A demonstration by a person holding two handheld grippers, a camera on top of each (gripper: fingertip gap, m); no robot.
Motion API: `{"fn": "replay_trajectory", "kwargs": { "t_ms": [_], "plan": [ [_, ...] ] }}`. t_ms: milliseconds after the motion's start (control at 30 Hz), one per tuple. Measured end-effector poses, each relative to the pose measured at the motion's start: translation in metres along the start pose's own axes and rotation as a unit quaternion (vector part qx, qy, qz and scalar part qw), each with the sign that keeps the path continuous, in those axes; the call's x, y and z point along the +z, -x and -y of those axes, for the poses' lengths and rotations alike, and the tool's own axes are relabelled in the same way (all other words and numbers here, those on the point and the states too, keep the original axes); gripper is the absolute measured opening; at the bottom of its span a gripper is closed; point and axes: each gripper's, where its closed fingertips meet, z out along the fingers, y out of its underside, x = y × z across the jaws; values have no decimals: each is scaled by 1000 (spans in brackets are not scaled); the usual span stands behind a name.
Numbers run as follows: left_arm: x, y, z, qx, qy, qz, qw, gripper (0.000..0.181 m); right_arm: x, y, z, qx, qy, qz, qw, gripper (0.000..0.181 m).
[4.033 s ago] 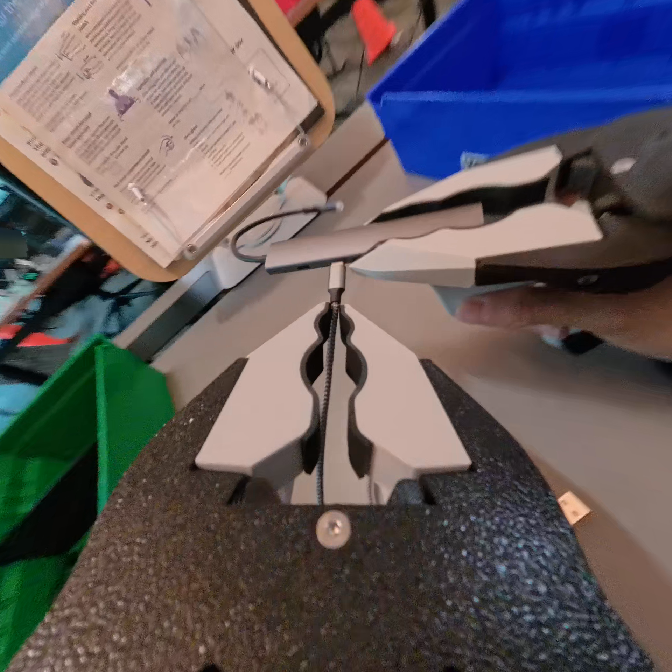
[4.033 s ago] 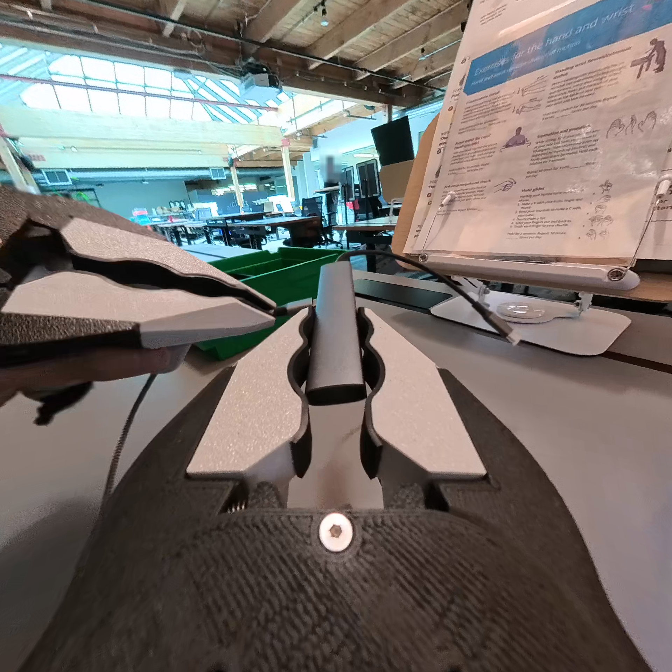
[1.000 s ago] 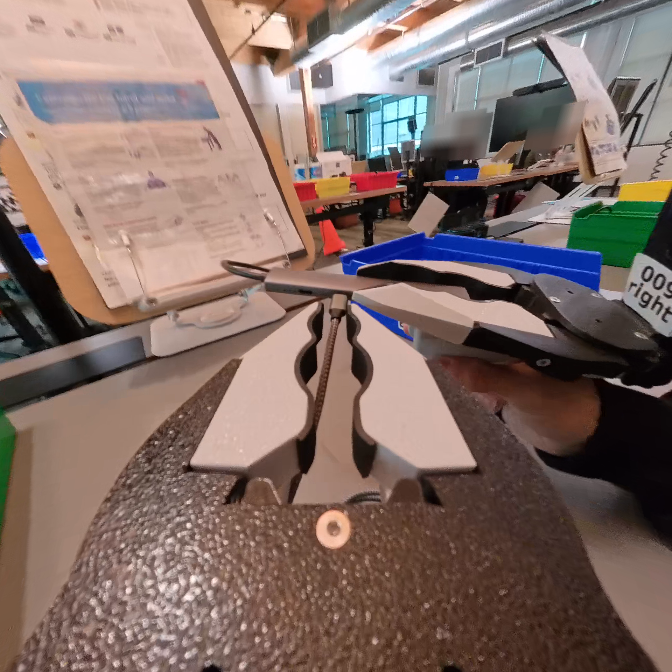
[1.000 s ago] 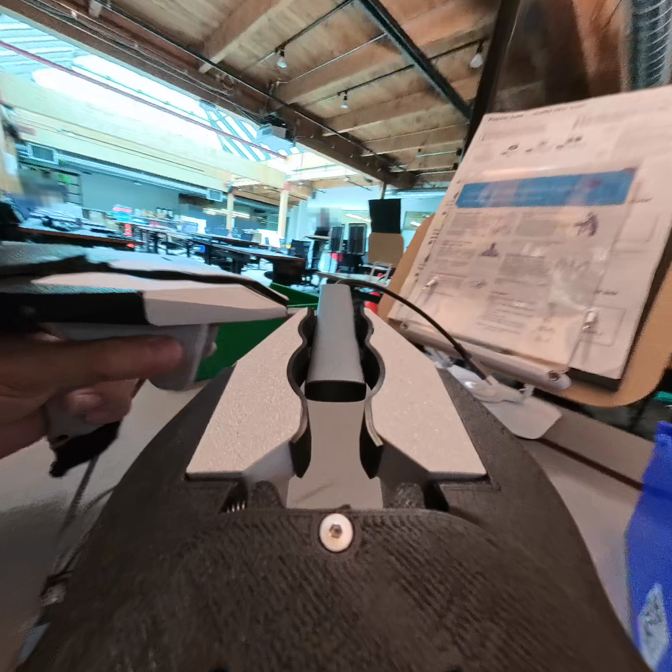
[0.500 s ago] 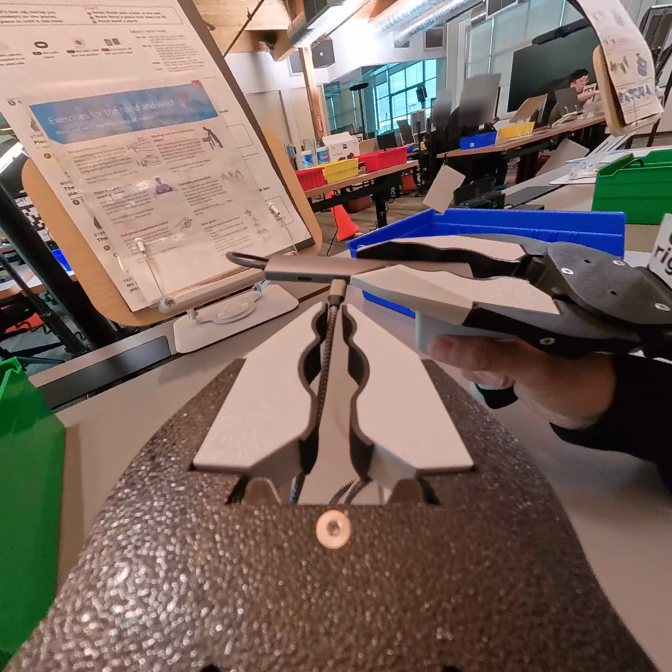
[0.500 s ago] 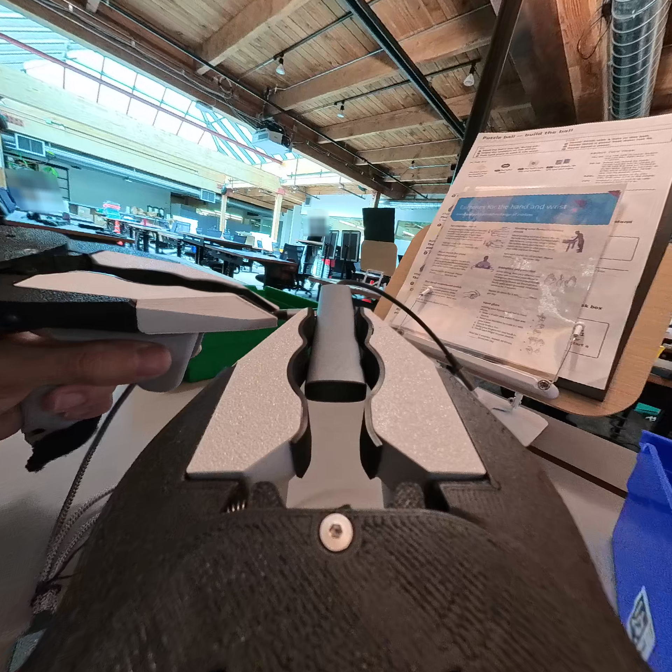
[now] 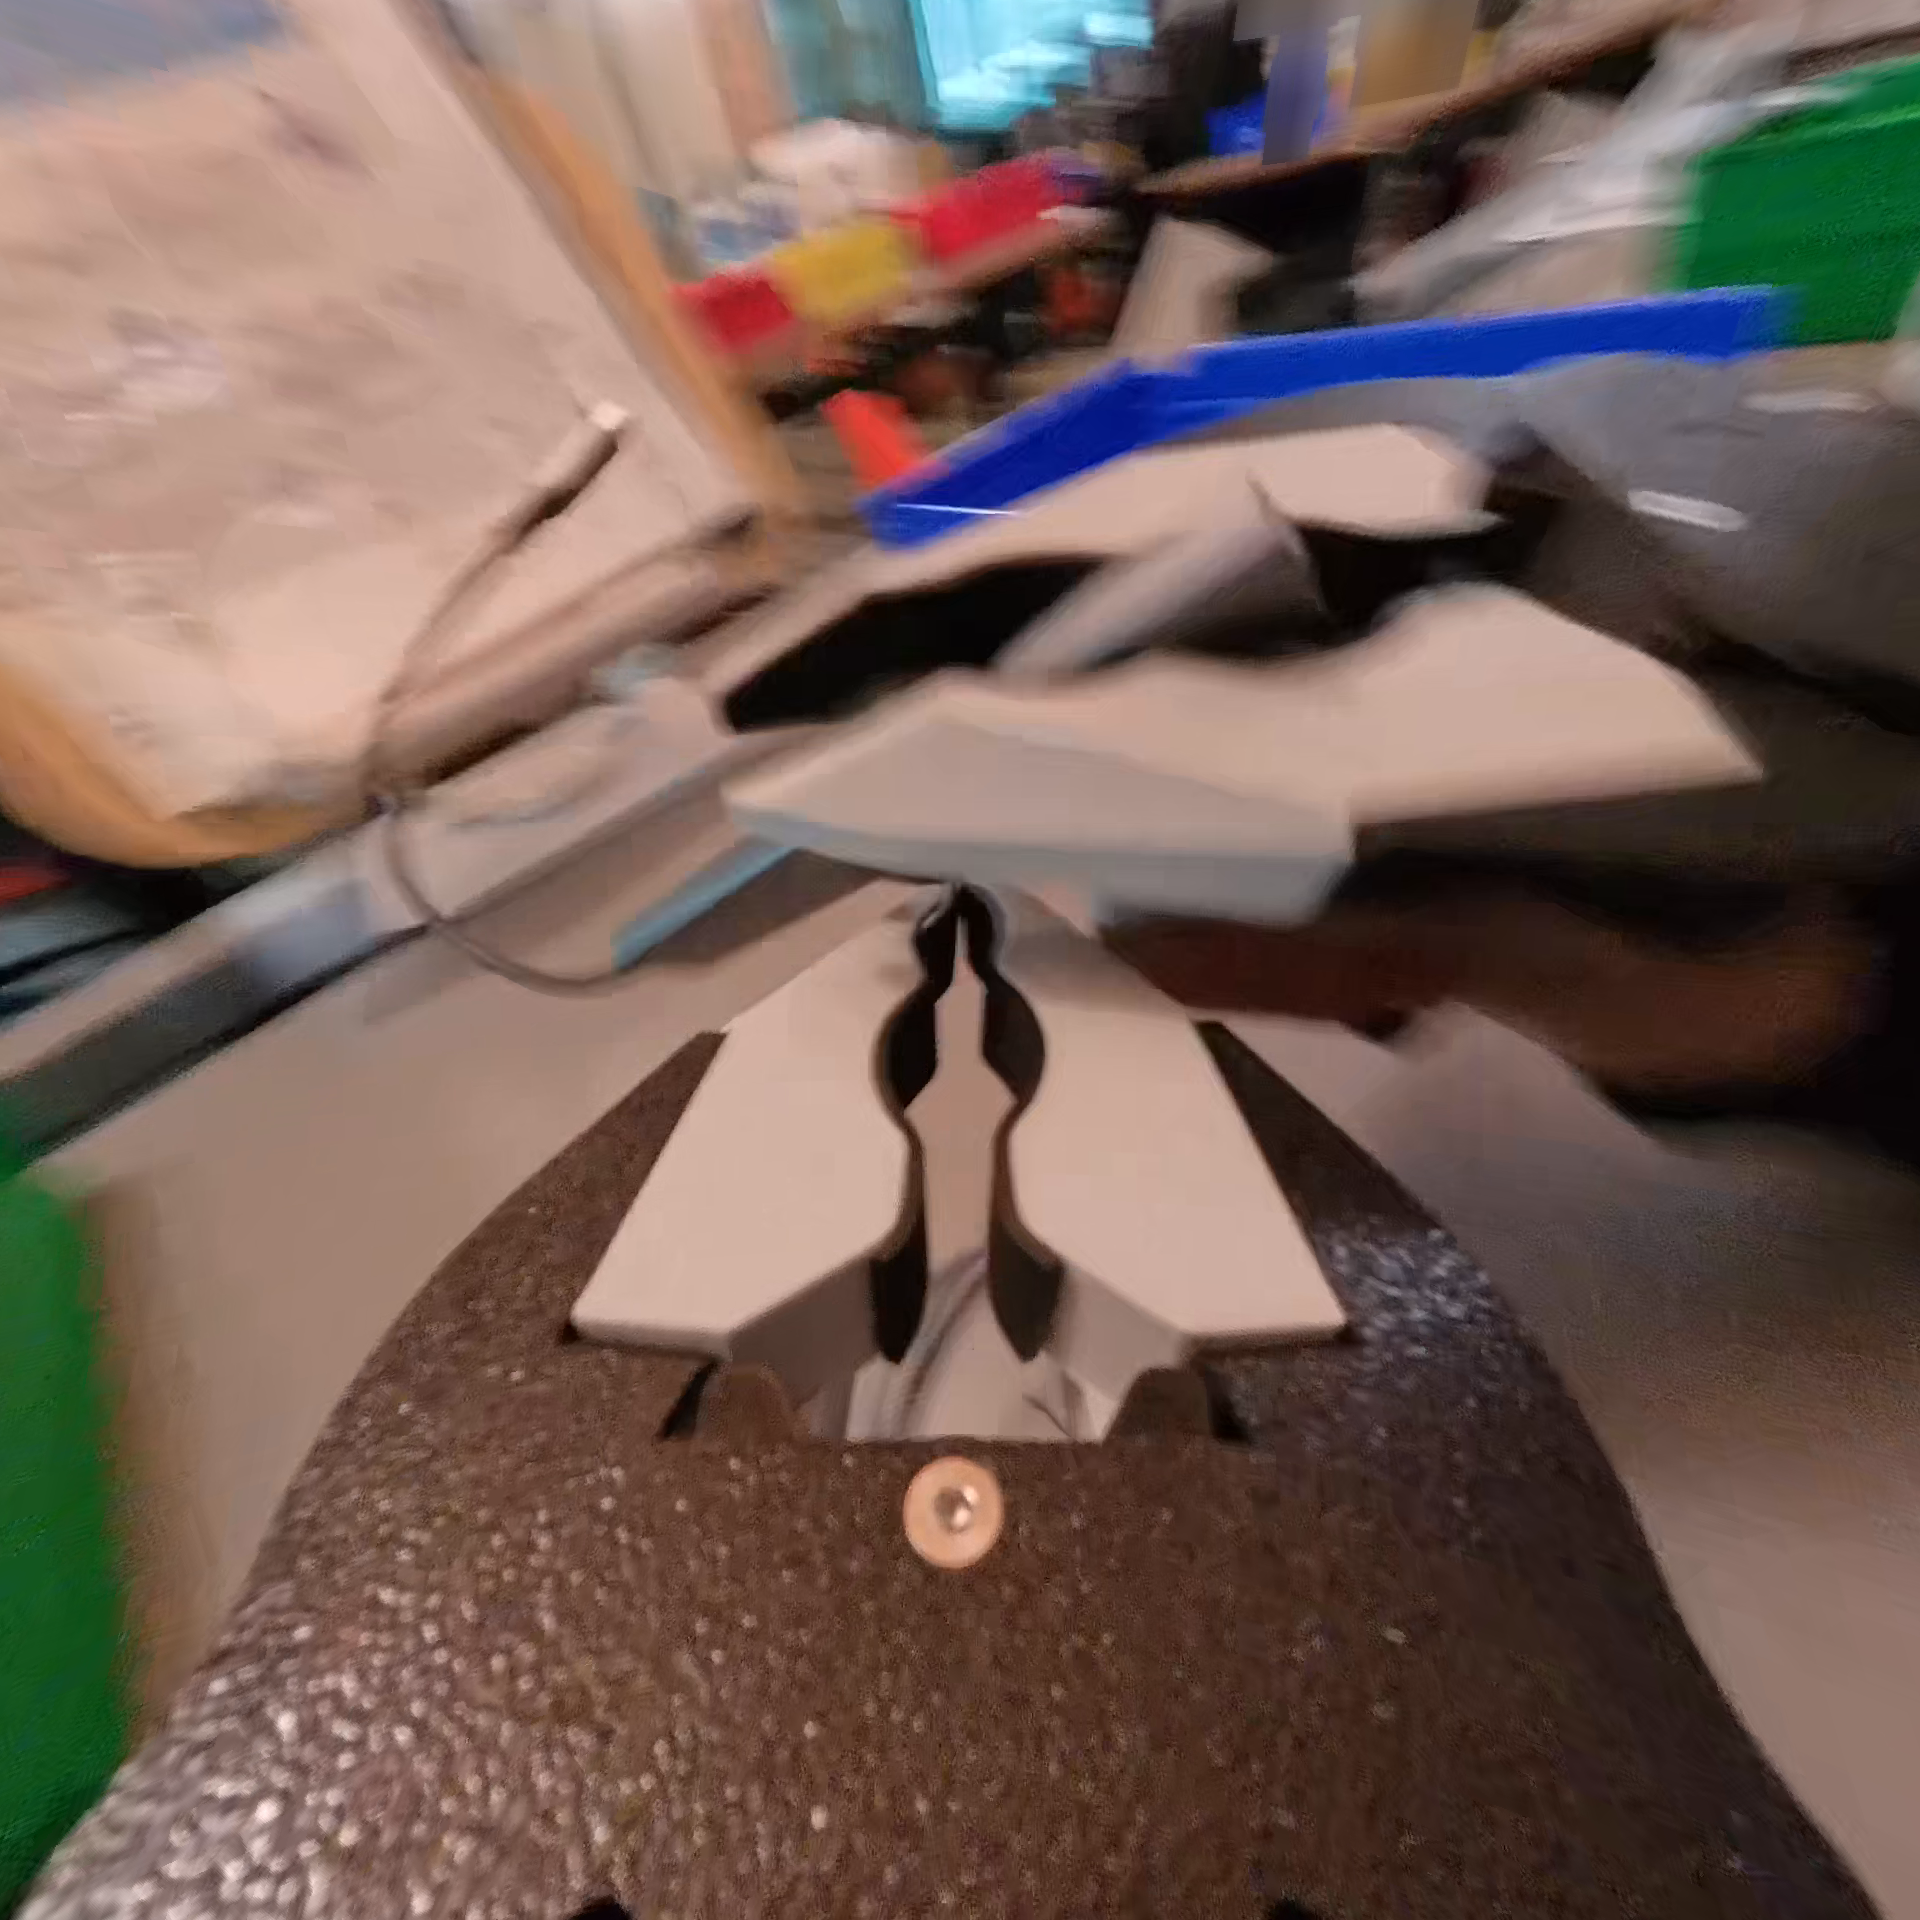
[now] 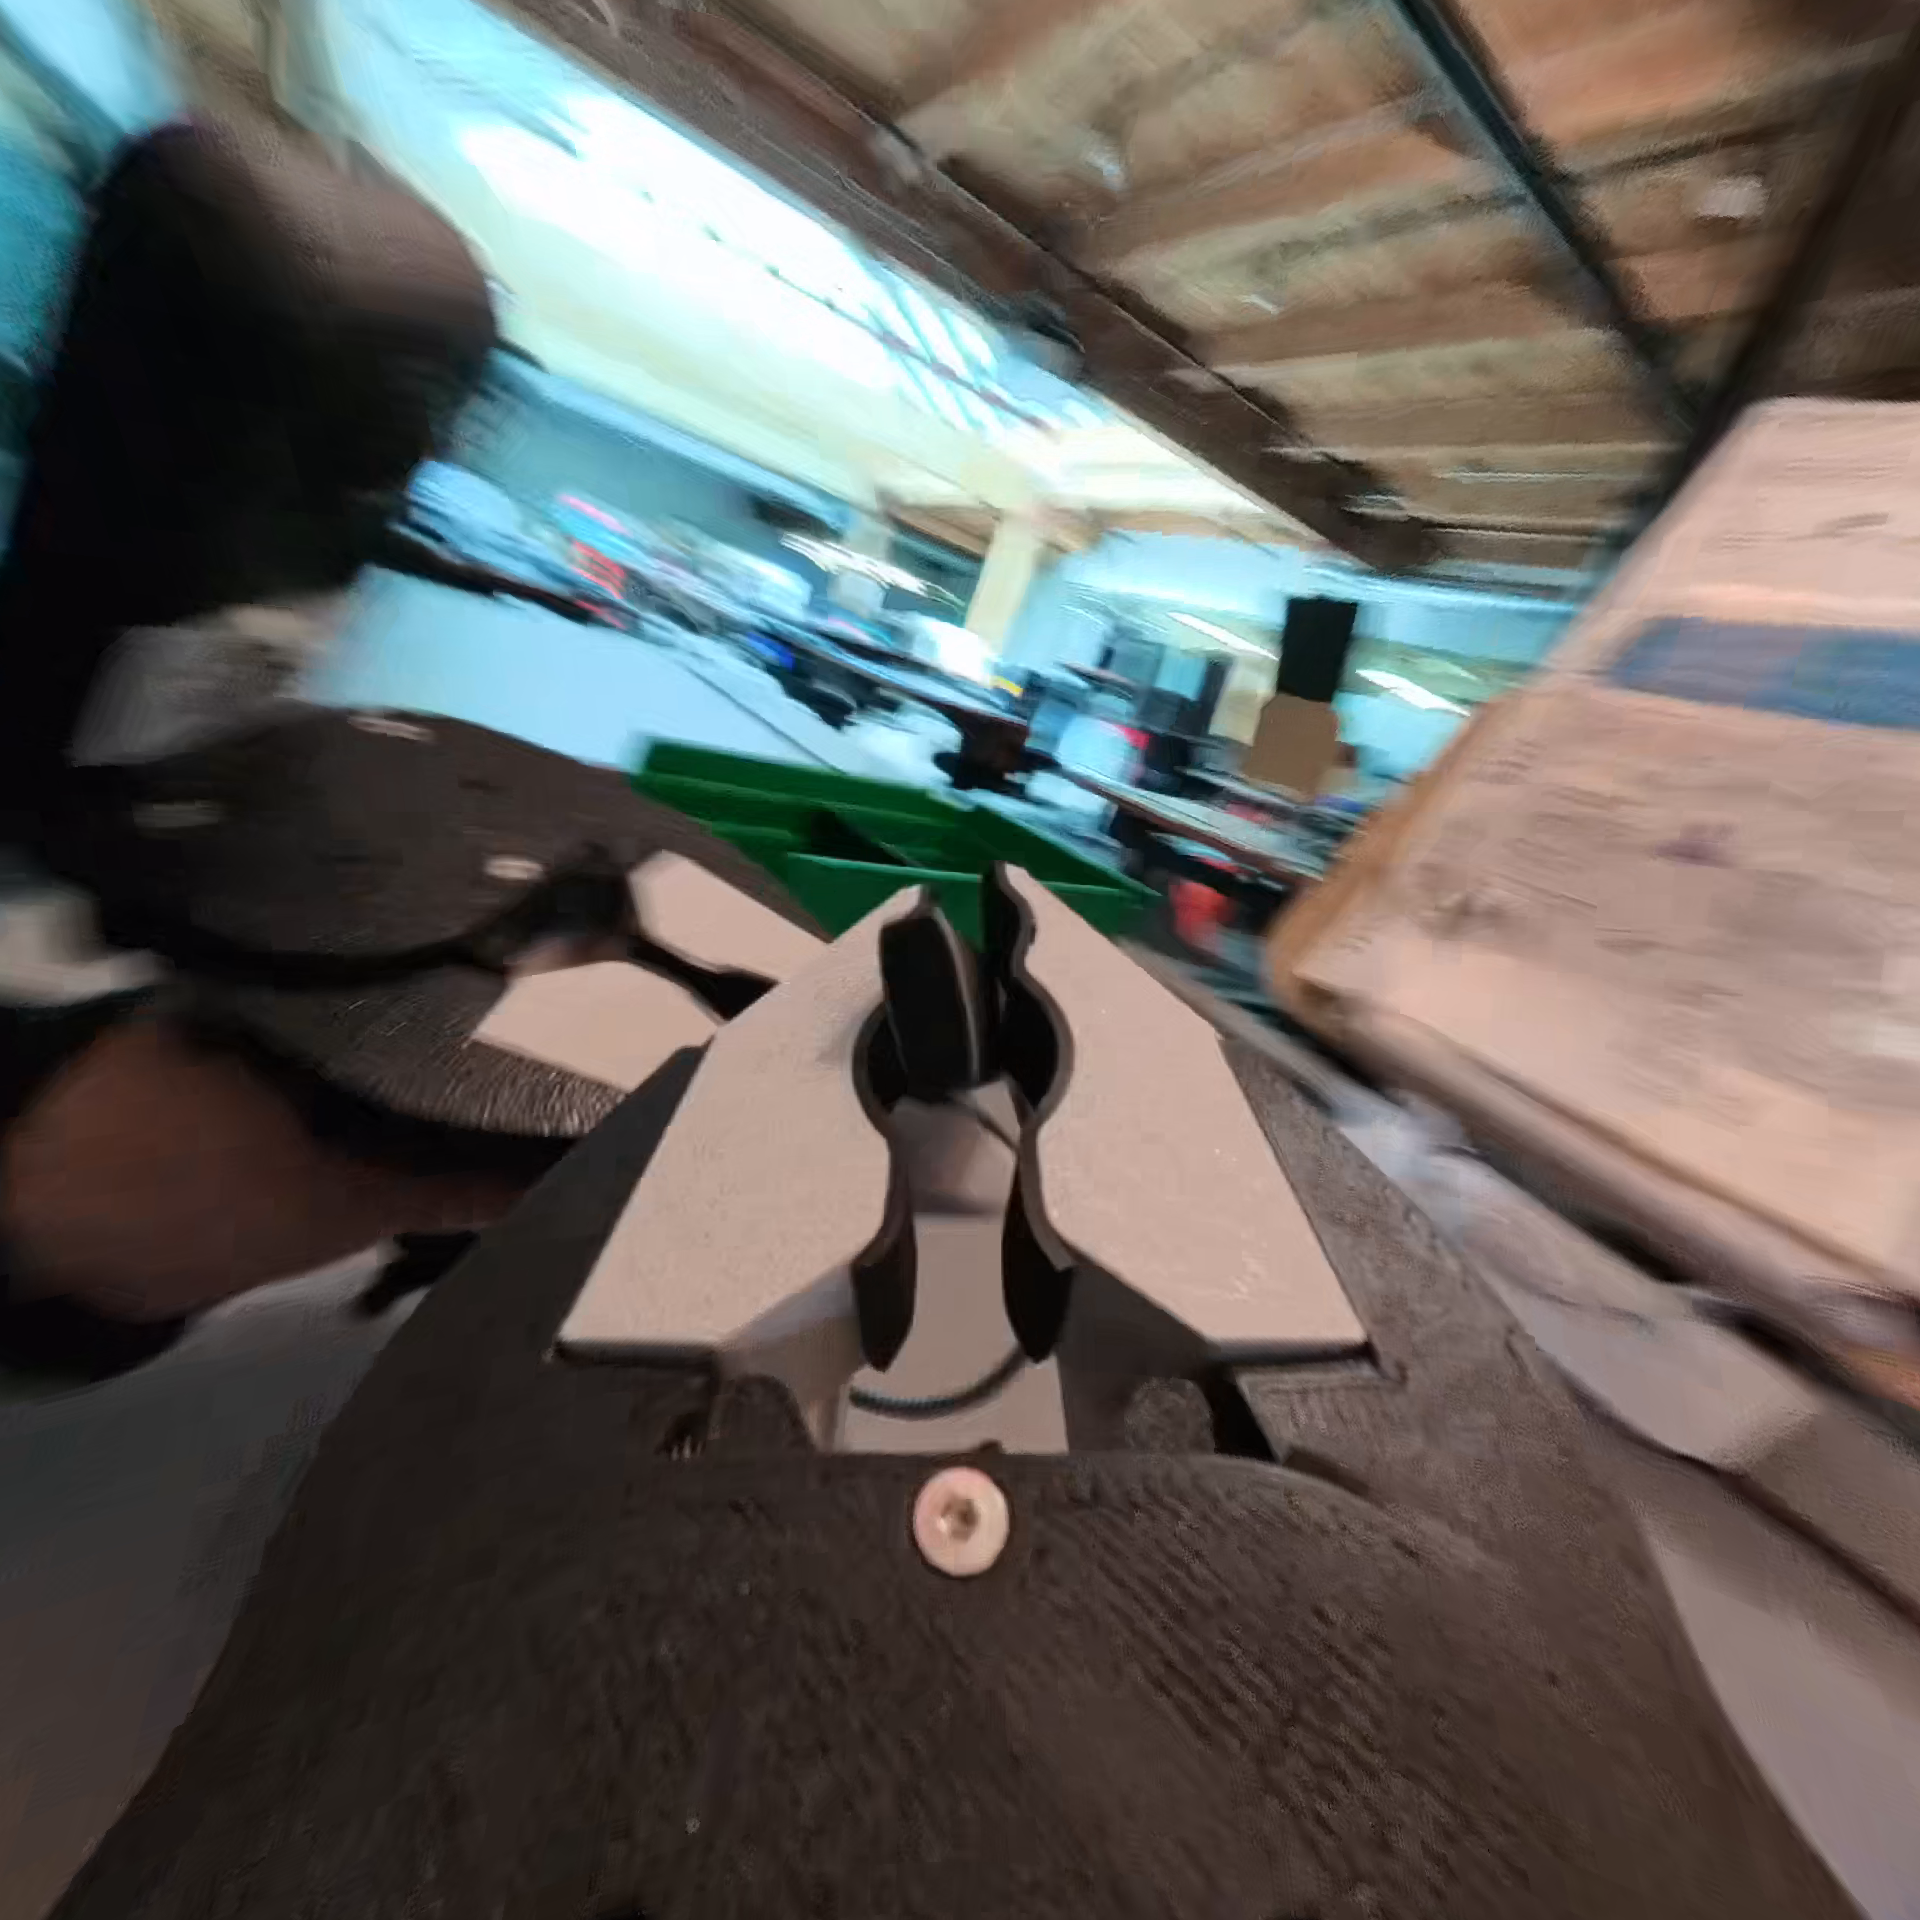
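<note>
- Left wrist view: everything is smeared by fast motion. The left tool has its two fingers nearly together. The braided cable that ran up the slot between them half a second ago no longer shows there; only faint strands lie near the finger roots.
- The fingertips end under the right tool, so we cannot tell whether they pinch anything.
- The right tool crosses from 3 o'clock with a hand beneath it. It sits closer and lower than before, right over the left tool's tips.
- The grey hub sticks out of it toward 9 o'clock, with a thin cable looping below.
- Behind are a paper stand at 10 o'clock, a blue bin at 1 o'clock and a green bin at 8 o'clock. The tabletop is at 4 o'clock.
- Right wrist view: it is also blurred and now tilted. The right tool seems clamped on the hub, which looks dark and skewed in the round recess instead of lying straight as before.
- The left tool is at 9 o'clock, its tips just beside ours, and a hand holds it.
- A green bin lies at 12 o'clock and the paper stand at 3 o'clock.
</note>
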Motion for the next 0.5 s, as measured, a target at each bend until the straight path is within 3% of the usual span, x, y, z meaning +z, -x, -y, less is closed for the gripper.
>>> {"fn": "replay_trajectory", "kwargs": {
  "t_ms": [33,67,167,233,333,433,500],
  "plan": [
    [-3,7,5,24,-26,49,998,0,1,-2,6,-71,-5,-47,996,7],
    [-5,7,11,33,-44,57,997,0,-2,-12,12,-87,-11,-89,992,5],
    [-4,25,12,20,-34,77,996,0,-16,-46,-1,26,-24,-99,994,5],
    [-14,43,24,1,-63,101,993,0,-29,-74,-6,119,-46,-120,984,4],
    [-19,46,34,-18,-99,84,991,0,-44,-101,-5,276,-108,-130,946,4],
    [-17,39,26,34,-95,77,992,14,-52,-115,-12,374,-140,-128,908,4],
    [-9,30,15,104,-60,65,991,26,-51,-115,-16,402,-138,-114,898,5]
  ]
}}
